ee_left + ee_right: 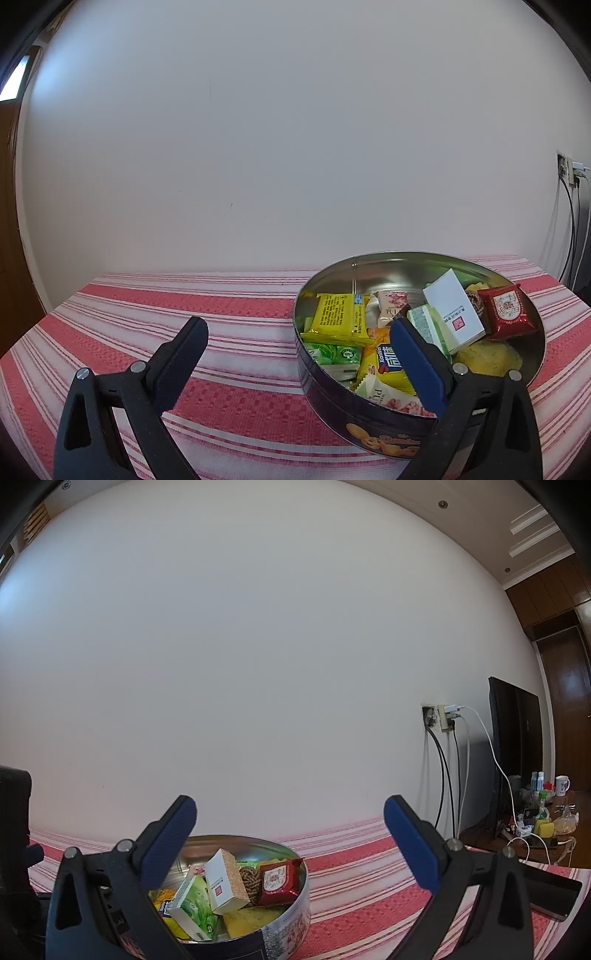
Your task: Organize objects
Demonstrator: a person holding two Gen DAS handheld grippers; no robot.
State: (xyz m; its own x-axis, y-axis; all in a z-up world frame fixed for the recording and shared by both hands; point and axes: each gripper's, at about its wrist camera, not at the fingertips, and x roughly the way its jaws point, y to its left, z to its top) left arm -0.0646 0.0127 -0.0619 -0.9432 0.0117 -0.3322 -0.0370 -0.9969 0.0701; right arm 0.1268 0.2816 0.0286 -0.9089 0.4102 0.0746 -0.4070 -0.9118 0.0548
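A round dark-blue cookie tin (332,387) stands on the red-and-white striped cloth, filled with several snack packets, a white box (454,310) and a red packet (508,310). My left gripper (299,328) is open, its right finger over the tin's near rim and its left finger above bare cloth. In the right wrist view the same tin (288,919) sits at lower left with the white box (225,882) and red packet (277,880) on top. My right gripper (290,812) is open above the tin's right side, holding nothing.
The striped cloth (184,306) covers the table, which butts against a white wall. A dark phone (554,893) lies on the cloth at far right. Wall sockets with cables (443,720), a dark monitor (513,753) and a cluttered side table (543,823) stand beyond the right edge.
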